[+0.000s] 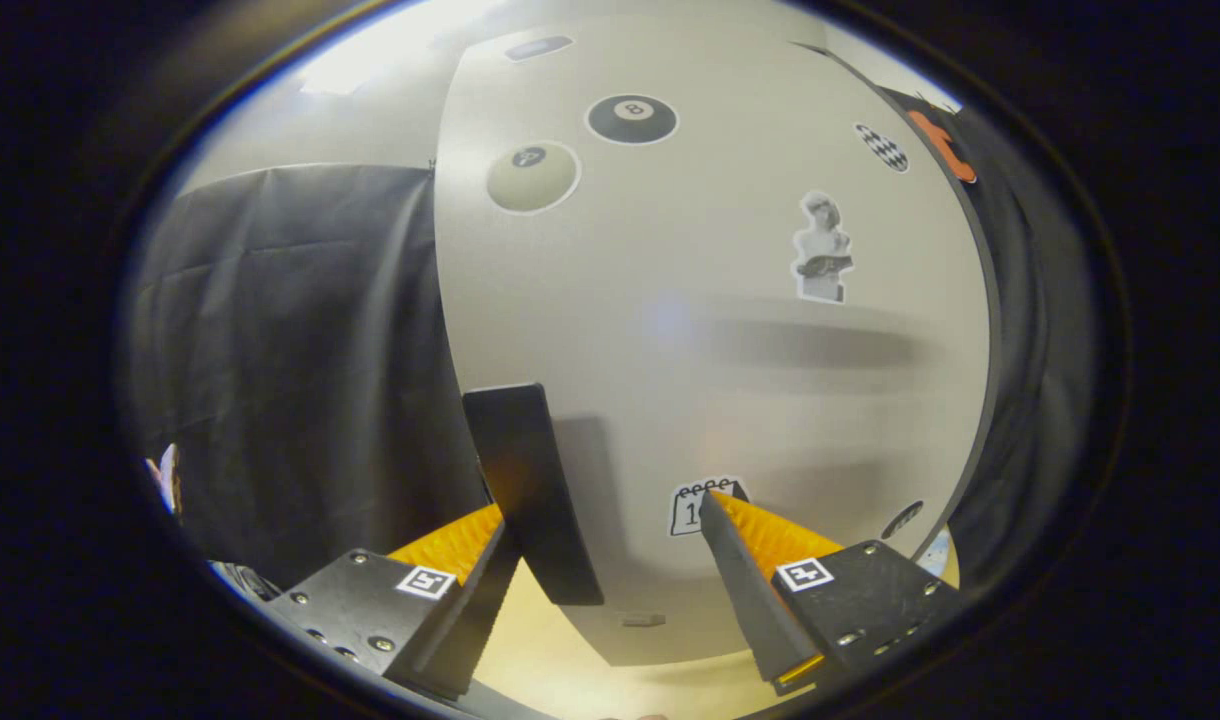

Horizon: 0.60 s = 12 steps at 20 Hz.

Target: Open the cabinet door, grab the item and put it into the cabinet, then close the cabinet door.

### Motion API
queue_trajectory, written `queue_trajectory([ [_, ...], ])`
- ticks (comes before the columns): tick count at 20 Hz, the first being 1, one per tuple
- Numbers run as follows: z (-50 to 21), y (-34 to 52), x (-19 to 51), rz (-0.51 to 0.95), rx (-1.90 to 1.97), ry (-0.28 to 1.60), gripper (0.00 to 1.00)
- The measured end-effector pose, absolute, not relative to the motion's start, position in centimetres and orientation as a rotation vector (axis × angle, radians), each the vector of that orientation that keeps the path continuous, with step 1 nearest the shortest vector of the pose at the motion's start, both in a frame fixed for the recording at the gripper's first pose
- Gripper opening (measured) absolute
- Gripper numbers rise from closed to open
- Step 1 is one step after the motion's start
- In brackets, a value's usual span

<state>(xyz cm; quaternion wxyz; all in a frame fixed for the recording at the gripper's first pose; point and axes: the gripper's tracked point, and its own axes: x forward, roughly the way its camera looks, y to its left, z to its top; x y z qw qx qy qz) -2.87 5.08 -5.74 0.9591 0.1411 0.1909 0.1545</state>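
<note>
Gripper view: we face the cabinet door (710,330), a pale flat panel that stands just ahead of the fingers.
Handle: one dark upright handle (530,490) sits at the door's left edge, its long axis running up and down, tilted a little by the lens.
Hand-held gripper: the hand-held gripper (605,520) has its fingers spread wide apart and clamps nothing.
Key relation: the handle lies between the fingers but hard against the left finger (460,540), well apart from the right finger (760,530); we judge that closing would catch it only if the gripper shifts left or the right finger travels most of the way.
Touch: we cannot tell whether the left finger already touches the handle or merely overlaps it.
Door state: the door's left edge stands against the black cloth; we cannot tell whether it is shut or partly swung out.
Counts: one door, one handle, two fingers; stickers on the door that we count are two billiard balls, one bust, one calendar, one checkered patch.
Item: we see nothing here that we can call the item to be stored.
Desk: a pale desk (570,660) surface lies below the door's lower edge.
</note>
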Motion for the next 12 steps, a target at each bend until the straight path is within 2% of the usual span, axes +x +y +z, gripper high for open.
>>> queue_trajectory([
  [12,-5.57,5.49,-3.67,0.309,0.299,0.369,1.00],
])
